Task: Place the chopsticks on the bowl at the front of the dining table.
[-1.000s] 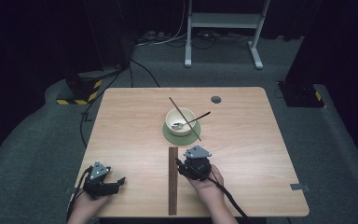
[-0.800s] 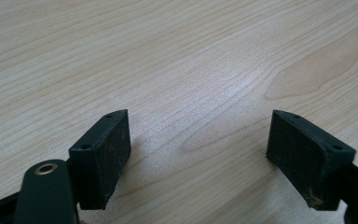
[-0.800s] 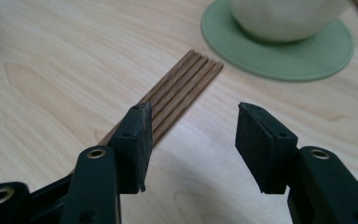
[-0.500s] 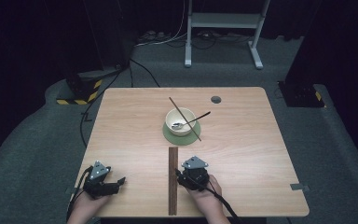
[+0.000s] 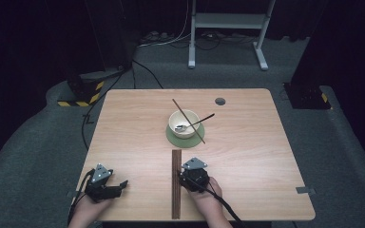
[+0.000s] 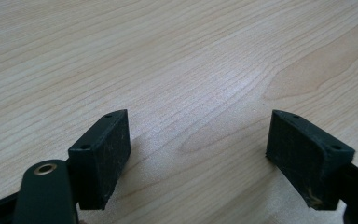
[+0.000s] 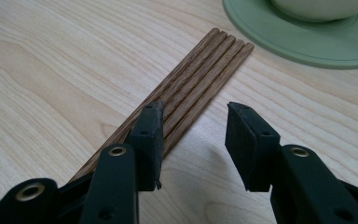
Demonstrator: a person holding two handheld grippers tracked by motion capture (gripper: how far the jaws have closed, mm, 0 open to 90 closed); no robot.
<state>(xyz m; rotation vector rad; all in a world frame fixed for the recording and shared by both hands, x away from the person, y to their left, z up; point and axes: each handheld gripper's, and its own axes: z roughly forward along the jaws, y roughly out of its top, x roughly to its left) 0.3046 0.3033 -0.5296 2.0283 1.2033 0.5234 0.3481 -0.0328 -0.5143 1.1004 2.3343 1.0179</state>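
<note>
Tabletop: the light wood tabletop carried everything.
Chopsticks: a row of brown chopsticks lay flat side by side, from the near edge at 6 o'clock up toward the middle of the tabletop. In the right gripper view their far tips stopped just short of the green mat.
Right gripper: the right gripper sat low at 6 o'clock, just on the right side of the chopsticks. Its jaws were partly apart and had just been closing. In the right gripper view the gripper had one jaw over the chopsticks, on their right-hand side, and the other jaw over bare wood. The gap between the jaws held mostly bare wood and the outer edge of the chopsticks. The pads were not squeezing anything.
Left gripper: the left gripper sat at 7 o'clock near the edge, well apart from the chopsticks. In the left gripper view the gripper had its jaws wide apart with bare wood between them.
Bowl: a pale bowl stood on a round green mat in the middle of the tabletop.
In the bowl: a spoon lay in the bowl, and one single chopstick lay slanted across its rim.
</note>
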